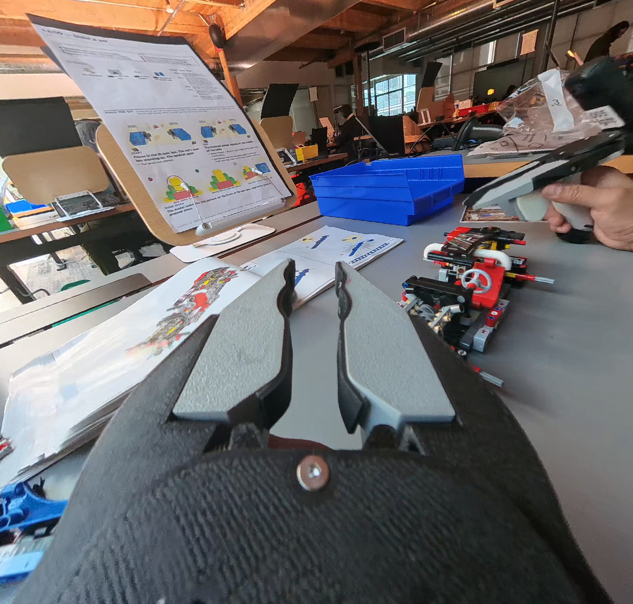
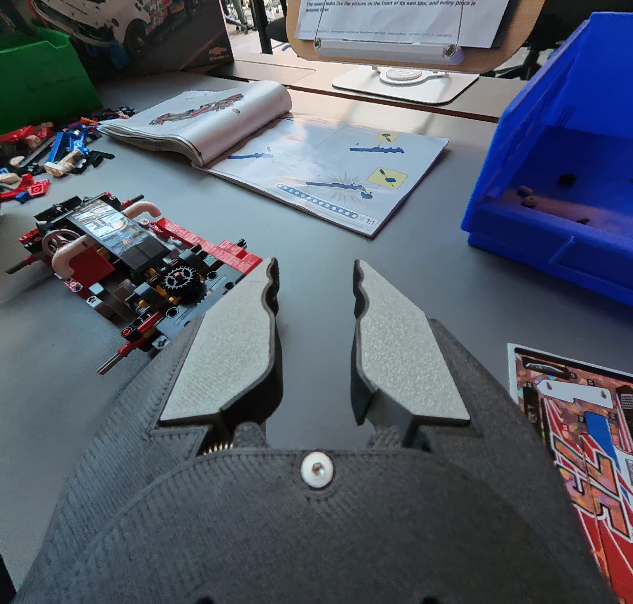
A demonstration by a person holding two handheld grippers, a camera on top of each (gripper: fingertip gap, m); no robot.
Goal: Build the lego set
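My left gripper [image 1: 315,269] is open and empty, a little above the grey table, with its tips over the near edge of an open instruction booklet [image 1: 342,248]. A part-built red and black brick car chassis [image 1: 479,279] lies to its right. My right gripper [image 2: 315,265] is open and empty over bare table; the chassis [image 2: 137,262] lies just left of its left finger [image 2: 239,313]. The booklet [image 2: 308,162] lies ahead of it. In the left wrist view the right gripper [image 1: 496,193] shows at the far right, held by a hand [image 1: 606,207].
A blue bin [image 1: 387,186] [image 2: 565,162] stands at the back right. A sticker sheet [image 2: 582,433] lies at the right. Loose bricks [image 2: 44,156], a green bin [image 2: 34,73] and the set's box [image 2: 137,15] are at the left. A sheet stand [image 1: 171,125] is behind the booklet.
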